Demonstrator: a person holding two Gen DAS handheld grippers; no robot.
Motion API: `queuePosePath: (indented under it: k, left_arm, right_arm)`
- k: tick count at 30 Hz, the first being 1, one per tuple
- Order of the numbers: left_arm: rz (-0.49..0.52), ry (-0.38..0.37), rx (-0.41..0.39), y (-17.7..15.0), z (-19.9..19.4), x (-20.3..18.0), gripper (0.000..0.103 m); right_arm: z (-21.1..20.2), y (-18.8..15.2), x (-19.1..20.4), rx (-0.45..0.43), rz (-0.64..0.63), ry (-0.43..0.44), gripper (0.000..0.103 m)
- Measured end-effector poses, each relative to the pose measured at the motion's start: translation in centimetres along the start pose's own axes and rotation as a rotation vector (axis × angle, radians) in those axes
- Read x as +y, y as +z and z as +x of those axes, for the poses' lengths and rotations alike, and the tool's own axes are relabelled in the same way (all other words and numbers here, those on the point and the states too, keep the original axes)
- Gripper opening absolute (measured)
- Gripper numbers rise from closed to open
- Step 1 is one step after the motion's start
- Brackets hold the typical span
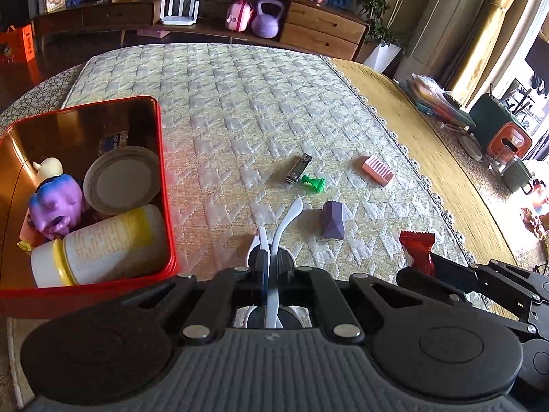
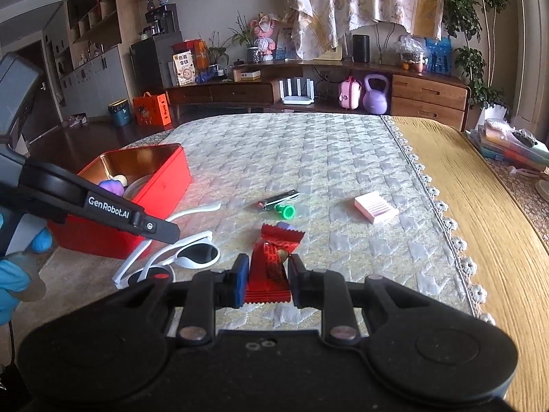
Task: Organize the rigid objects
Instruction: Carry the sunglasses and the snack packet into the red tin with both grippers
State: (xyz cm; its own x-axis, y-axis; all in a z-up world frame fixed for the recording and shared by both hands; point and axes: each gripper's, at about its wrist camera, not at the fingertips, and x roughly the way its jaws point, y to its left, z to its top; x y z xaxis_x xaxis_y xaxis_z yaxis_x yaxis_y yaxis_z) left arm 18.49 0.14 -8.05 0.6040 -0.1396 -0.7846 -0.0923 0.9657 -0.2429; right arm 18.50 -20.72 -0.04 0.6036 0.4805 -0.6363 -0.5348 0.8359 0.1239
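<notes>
My left gripper [image 1: 270,257] is shut on white sunglasses [image 1: 281,221], held just right of the open red tin box [image 1: 161,158]; the sunglasses also show in the right wrist view [image 2: 187,252]. The box holds a purple toy [image 1: 56,207], a round lid [image 1: 121,180] and a yellow-capped bottle [image 1: 103,243]. My right gripper [image 2: 267,274] is shut on a red snack packet [image 2: 271,261], which also shows in the left wrist view [image 1: 417,249]. On the quilted cloth lie a silver harmonica [image 1: 298,168], a green piece [image 1: 314,183], a purple block [image 1: 333,219] and a pink ridged block [image 1: 377,170].
The quilted cloth [image 1: 240,103] has a lace edge at the right, then a yellow runner [image 2: 480,206]. Books and kitchen items [image 1: 480,120] stand at the far right. A wooden sideboard [image 2: 308,92] stands behind the table.
</notes>
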Motion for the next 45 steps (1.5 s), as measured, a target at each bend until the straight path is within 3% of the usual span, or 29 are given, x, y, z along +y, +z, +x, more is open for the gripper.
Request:
queuePosePath:
  k: [13,26,34,45]
  left_arm:
    - [-0.044,-0.044,-0.026,0.9,-4.8,1.8,0.005]
    - [-0.092,-0.026,-0.143,4.8,-9.7,5.5,0.005]
    - [-0.109,0.036,-0.216,6.8,-11.1,8.7,0.005]
    - [-0.189,0.121,-0.153,4.9,-8.2,14.3,0.005]
  right_arm:
    - [-1.8,1.8,2.8,-0.036,-0.036,0.039,0.024]
    - [-0.9,5.5,6.9,-0.064,-0.102,0.104,0.024]
    - [2.1,7.5,9.8,-0.032,-0.135,0.159,0.024]
    - [9.2,7.8,14.0,0.088,-0.217,0.185,0.024]
